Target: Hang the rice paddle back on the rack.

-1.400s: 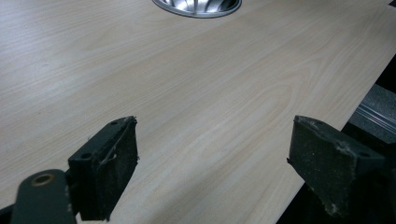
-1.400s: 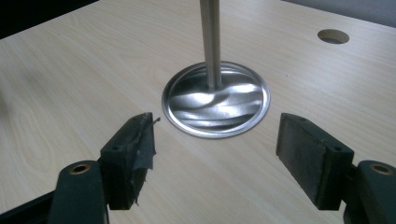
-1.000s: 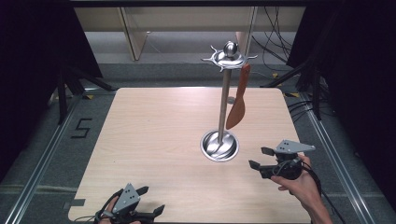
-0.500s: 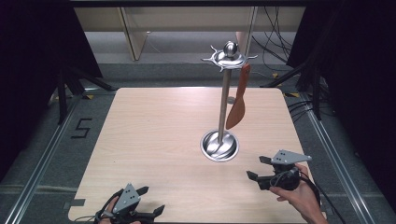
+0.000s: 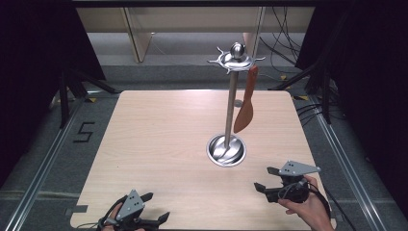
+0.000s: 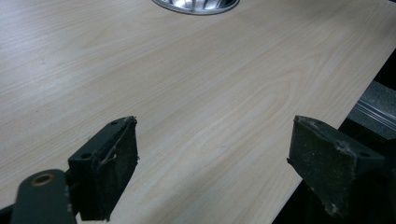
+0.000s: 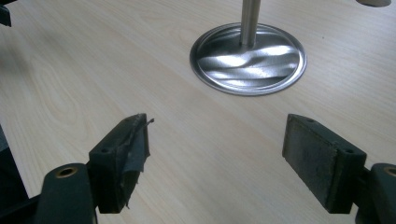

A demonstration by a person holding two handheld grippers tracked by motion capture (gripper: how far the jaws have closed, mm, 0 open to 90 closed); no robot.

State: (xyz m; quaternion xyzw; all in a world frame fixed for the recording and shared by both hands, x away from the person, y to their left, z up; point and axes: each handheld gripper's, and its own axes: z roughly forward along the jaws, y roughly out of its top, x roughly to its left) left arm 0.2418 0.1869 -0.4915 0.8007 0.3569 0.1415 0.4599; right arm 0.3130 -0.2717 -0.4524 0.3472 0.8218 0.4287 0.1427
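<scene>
Two grippers, jaws apart, near table [image 5: 159,144] edge

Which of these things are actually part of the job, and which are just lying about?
Probably the job:
- metal utensil stand
- orange spatula hanging from it
- left hand-held gripper, right hand-held gripper, both open

Just around:
- cables on the floor
- floor marking "5"

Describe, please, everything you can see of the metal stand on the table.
The metal stand is shiny, silvery metal: a round dished base flat on the wooden table, a slim upright pole, and a top disc with small hook arms under a ball finial. An orange-brown spatula hangs from one hook on its right side. Both grippers are apart from it.
</scene>
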